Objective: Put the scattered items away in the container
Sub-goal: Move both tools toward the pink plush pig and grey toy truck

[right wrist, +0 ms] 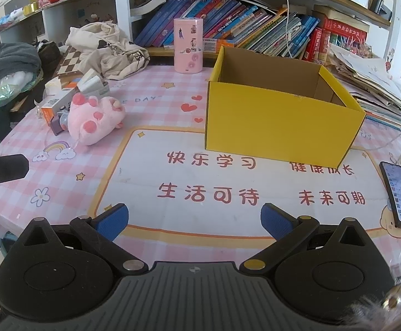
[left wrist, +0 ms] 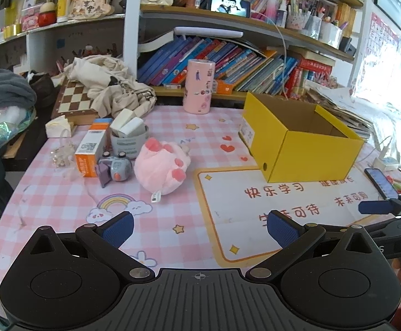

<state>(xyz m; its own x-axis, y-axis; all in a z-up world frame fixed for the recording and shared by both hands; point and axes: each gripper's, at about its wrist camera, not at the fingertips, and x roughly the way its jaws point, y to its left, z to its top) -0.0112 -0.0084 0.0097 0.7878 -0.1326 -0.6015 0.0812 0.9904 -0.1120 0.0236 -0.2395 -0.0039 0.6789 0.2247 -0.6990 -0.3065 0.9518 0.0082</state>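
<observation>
Both the left gripper point(left wrist: 200, 227) and right gripper point(right wrist: 194, 220) are wide apart, holding nothing. The pink plush toy point(left wrist: 161, 165) lies ahead-left of the left gripper; the yellow box point(right wrist: 277, 110) is ahead of the right. It looks soft and light; squeeze its fat middle.

Phone point(right wrist: 400, 194) on checked tablecloth point(right wrist: 156, 88); chessboard point(left wrist: 75, 100), crumpled cloth point(left wrist: 109, 82), bookshelf point(left wrist: 244, 63) behind.
</observation>
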